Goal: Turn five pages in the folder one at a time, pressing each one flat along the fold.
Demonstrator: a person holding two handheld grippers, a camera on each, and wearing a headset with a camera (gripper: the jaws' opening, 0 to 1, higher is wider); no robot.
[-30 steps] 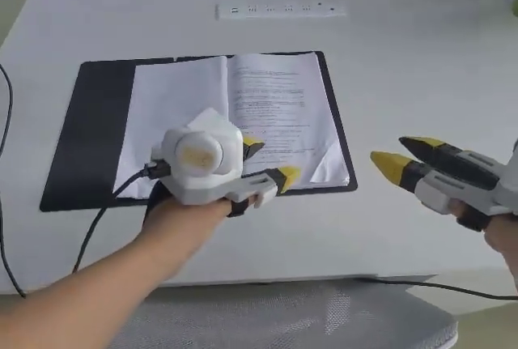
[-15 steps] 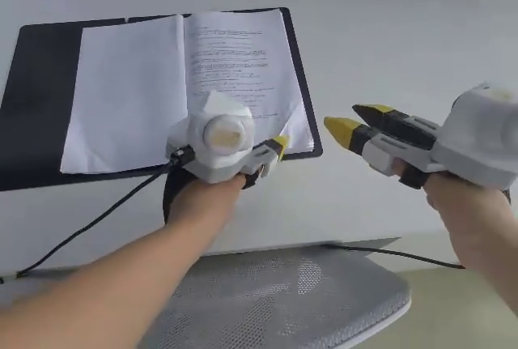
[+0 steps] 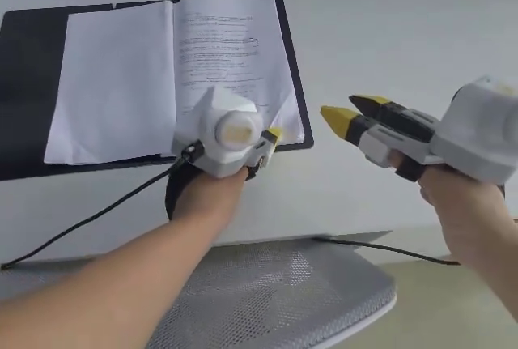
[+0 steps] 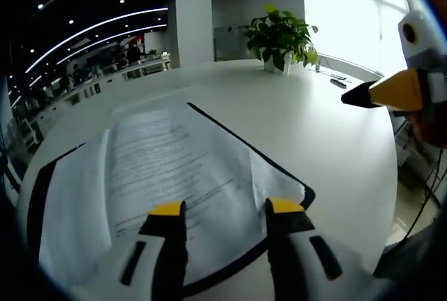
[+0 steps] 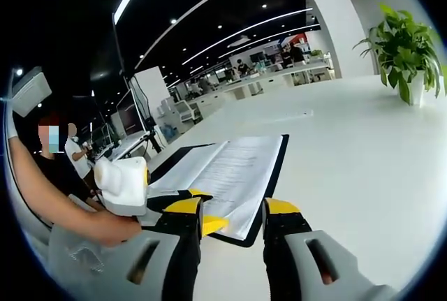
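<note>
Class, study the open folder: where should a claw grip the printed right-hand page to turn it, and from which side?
Probably best to grip the printed page at its near right corner, coming in from the right. That corner seems to curl upward, leaving a free edge; the opposite edge is held at the fold.

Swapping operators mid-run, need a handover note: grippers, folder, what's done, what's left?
Left gripper: open, jaws over the near edge of the printed right page, gripping nothing.
Right gripper: open, empty, over bare table to the right of the folder.
Folder lies open, with a blank page on its left side.
Done: number of pages turned can't be told.
Left: probably pinch the printed page's near corner, turn it, press along the fold.
</note>
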